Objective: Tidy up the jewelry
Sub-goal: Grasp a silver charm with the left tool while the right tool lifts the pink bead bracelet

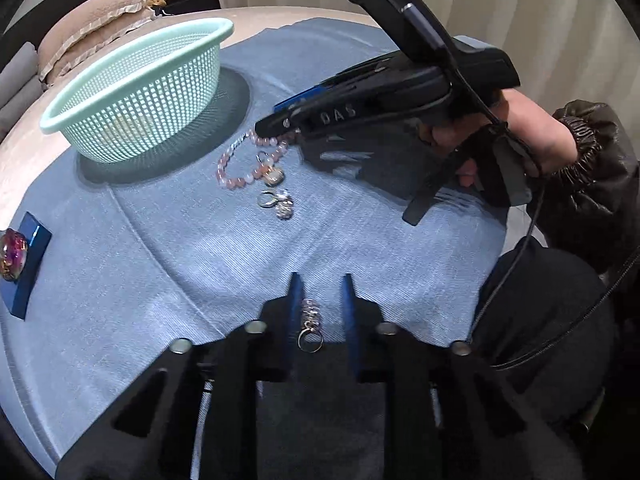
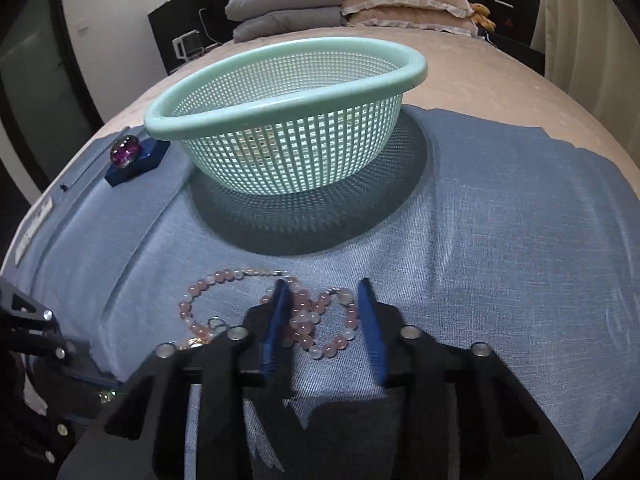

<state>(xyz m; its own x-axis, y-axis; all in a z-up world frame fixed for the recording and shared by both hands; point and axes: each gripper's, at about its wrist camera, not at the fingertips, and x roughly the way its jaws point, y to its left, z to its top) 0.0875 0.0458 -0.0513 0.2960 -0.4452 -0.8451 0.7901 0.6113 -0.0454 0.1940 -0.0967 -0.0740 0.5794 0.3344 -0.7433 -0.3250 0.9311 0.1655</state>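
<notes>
A mint-green mesh basket [image 1: 132, 80] [image 2: 280, 92] stands on a blue cloth [image 1: 200, 248] [image 2: 500, 240]. A pink bead bracelet [image 1: 236, 164] [image 2: 312, 320] lies in front of it, with silver rings [image 1: 276, 200] beside it. My right gripper [image 2: 322, 300] [image 1: 276, 120] is open, its fingers either side of part of the bracelet. My left gripper [image 1: 320, 292] is open, and a silver ring with a chain charm [image 1: 310, 322] lies between its fingers. A purple glass gem [image 1: 12, 254] [image 2: 126, 152] sits on a dark blue box.
The cloth lies on a beige bed [image 2: 500, 80]. Pillows [image 2: 400, 4] and folded grey blankets [image 2: 288, 8] are at the head. The person's arm in a dark jacket [image 1: 580, 168] is at the right in the left wrist view.
</notes>
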